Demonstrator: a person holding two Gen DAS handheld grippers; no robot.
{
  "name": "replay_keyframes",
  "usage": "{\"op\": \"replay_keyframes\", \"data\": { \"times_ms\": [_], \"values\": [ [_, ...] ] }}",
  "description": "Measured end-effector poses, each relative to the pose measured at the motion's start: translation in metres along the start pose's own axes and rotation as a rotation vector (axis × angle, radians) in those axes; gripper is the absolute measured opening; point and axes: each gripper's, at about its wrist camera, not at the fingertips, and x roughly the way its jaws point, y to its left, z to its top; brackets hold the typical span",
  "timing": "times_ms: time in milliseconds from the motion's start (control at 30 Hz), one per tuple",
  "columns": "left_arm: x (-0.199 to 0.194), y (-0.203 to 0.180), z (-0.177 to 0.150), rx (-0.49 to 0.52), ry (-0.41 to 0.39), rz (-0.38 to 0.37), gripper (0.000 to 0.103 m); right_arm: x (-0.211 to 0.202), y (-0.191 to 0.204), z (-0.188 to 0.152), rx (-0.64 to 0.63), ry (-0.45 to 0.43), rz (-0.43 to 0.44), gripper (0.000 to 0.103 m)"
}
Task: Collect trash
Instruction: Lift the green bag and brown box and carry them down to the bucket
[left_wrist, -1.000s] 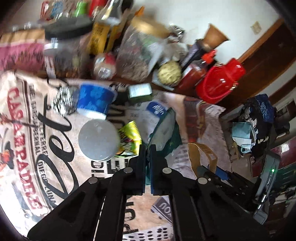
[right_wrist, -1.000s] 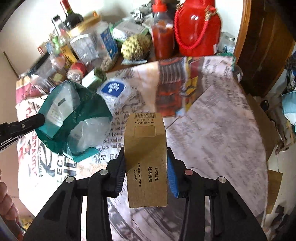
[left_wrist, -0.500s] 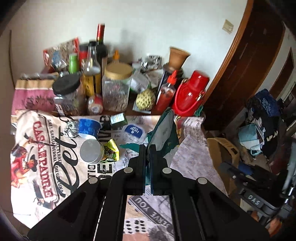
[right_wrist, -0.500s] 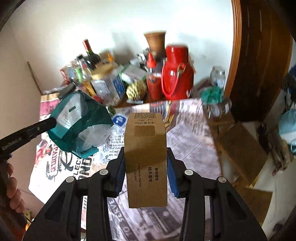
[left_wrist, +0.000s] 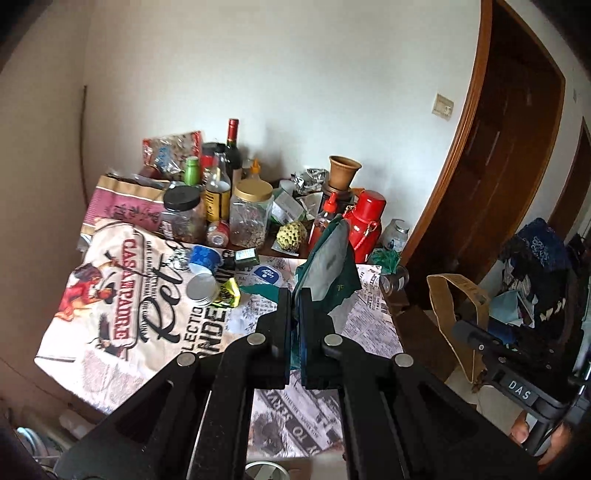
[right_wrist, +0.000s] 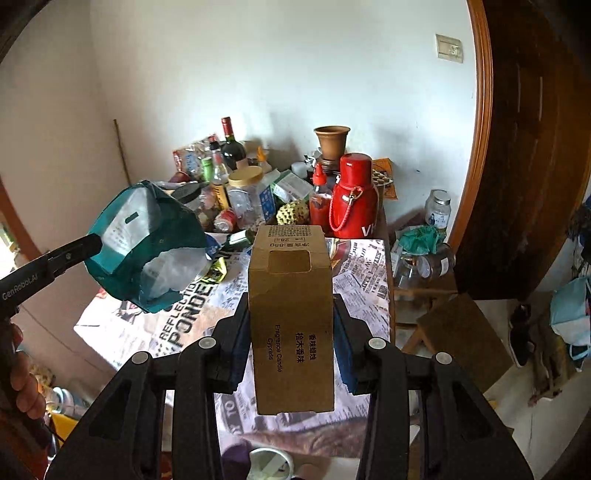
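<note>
Left gripper (left_wrist: 293, 314) is clamped flat on a torn green bag (right_wrist: 147, 243), held up clear of the table (left_wrist: 373, 325). Right gripper (right_wrist: 291, 332) squeezes a brown carton (right_wrist: 291, 317) by its side walls, upright and also off the table. Both are trash in hand; no bin is in view, so I judge this the carry-off step. Keep both grips firm, keep the carton upright so it doesn't slip through, and swing the loose bag wide of the bottles and jars at the back.

Readable text, left to right: tablecloth (left_wrist: 122, 295) shows "CASA PADRE" in red; left gripper body reads "GenRobot.AI"; carton reads "Fragrance Candle Cypress" beside Chinese characters; right gripper's body in the left view reads "DAS".
</note>
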Motion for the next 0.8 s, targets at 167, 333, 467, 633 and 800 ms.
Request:
{"op": "replay_keyframes", "data": {
  "times_ms": [167,333,467,633,800],
  "values": [
    [-0.033,0.002,-0.011,0.006,-0.026,0.014,0.002,-0.024,0.01,-0.009,-0.002,-0.036,0.012,0.037],
    [-0.061,0.009,-0.023,0.021,-0.051,-0.015,0.002,-0.048,0.028,-0.023,0.017,-0.072,0.007,0.037],
    [-0.09,0.019,-0.04,0.051,-0.066,-0.042,0.002,-0.067,0.053,-0.041,0.027,-0.089,-0.013,0.037],
    [-0.126,0.045,-0.074,0.078,-0.034,-0.079,0.002,-0.085,0.092,-0.078,0.061,-0.073,-0.025,0.037],
    [-0.17,0.077,-0.115,0.099,-0.001,-0.1,0.002,-0.108,0.133,-0.123,0.091,-0.056,-0.042,0.037]
  ]
}}
